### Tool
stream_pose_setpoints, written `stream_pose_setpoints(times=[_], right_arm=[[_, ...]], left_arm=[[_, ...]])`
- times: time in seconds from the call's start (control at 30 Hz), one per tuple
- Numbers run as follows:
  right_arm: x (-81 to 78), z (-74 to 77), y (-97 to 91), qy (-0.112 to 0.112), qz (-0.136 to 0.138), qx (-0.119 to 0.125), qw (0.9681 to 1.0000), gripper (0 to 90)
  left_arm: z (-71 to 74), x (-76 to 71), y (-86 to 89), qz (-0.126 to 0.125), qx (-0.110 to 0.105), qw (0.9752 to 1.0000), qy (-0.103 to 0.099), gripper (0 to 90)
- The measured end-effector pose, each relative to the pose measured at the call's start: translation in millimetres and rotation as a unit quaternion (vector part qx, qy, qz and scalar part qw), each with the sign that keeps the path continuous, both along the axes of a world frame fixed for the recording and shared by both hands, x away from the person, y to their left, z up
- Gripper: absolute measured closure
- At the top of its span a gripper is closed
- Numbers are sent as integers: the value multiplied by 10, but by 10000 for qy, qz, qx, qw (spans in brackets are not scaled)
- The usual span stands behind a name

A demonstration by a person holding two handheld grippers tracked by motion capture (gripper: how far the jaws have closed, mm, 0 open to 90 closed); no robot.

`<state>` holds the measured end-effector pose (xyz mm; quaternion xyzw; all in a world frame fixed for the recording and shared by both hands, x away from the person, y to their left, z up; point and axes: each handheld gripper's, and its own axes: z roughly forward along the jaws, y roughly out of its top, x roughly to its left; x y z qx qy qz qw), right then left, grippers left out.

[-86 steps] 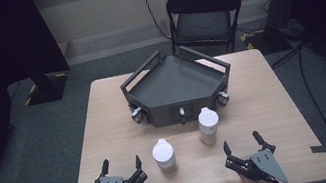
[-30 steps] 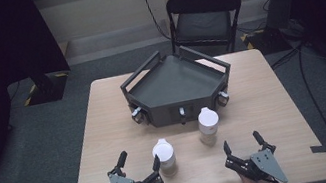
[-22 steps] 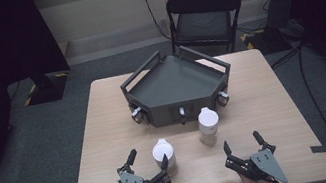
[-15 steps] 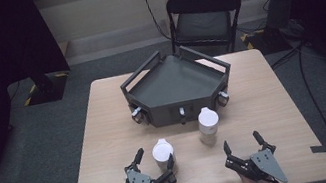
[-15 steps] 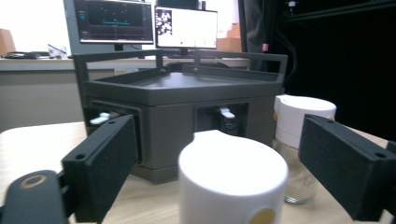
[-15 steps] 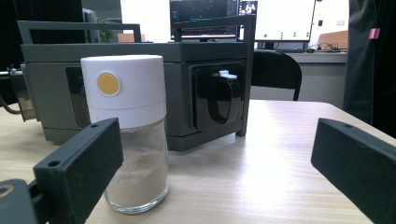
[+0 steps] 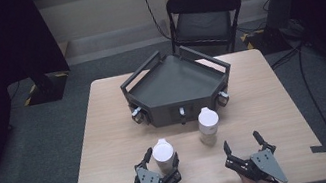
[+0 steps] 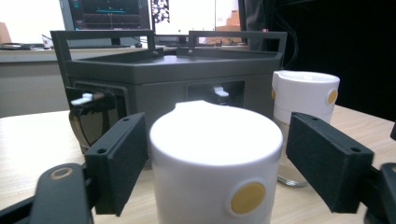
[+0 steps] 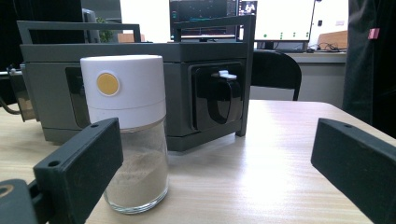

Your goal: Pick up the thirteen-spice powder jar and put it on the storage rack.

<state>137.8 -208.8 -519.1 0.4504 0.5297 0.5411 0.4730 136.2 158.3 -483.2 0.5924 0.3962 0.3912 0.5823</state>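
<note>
My left gripper (image 7: pixel 162 161) sits at the near edge of the table (image 7: pixel 107 132), its jaws on either side of the near jar (image 7: pixel 163 155). The jaws have just been closing, and the jar stands between them. In the left gripper view the jar (image 8: pixel 217 163) is upright, white cap up, a yellow dot on its side. The left pad looks right against the cap; the right pad still shows a thin gap, so I don't call it a pinch yet.

My right gripper (image 7: pixel 243 144) rests near the front edge to the right, jaws spread wide with nothing between them. In the right gripper view the jaws frame bare tabletop.

The second jar (image 7: pixel 207 125) stands upright a little farther in, between the two grippers and just in front of the dark tray (image 7: pixel 176 85). Up close, the second jar (image 9: pixel 125 130) has a white cap over clear glass, partly filled with pale powder.

A black chair (image 7: pixel 204 18) stands behind the table.
</note>
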Motion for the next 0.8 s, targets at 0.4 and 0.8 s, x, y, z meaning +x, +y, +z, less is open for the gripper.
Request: stream_pose_setpoints(times=[0.4,0.8], right_arm=[[0,0,0,0,2,1,10000,6],[0,0,0,1,1,1,10000,6]], left_arm=[[-27,29,-62,123,62,9999,52,281],[-48,-1,-107,257,-24,9997,22,311]])
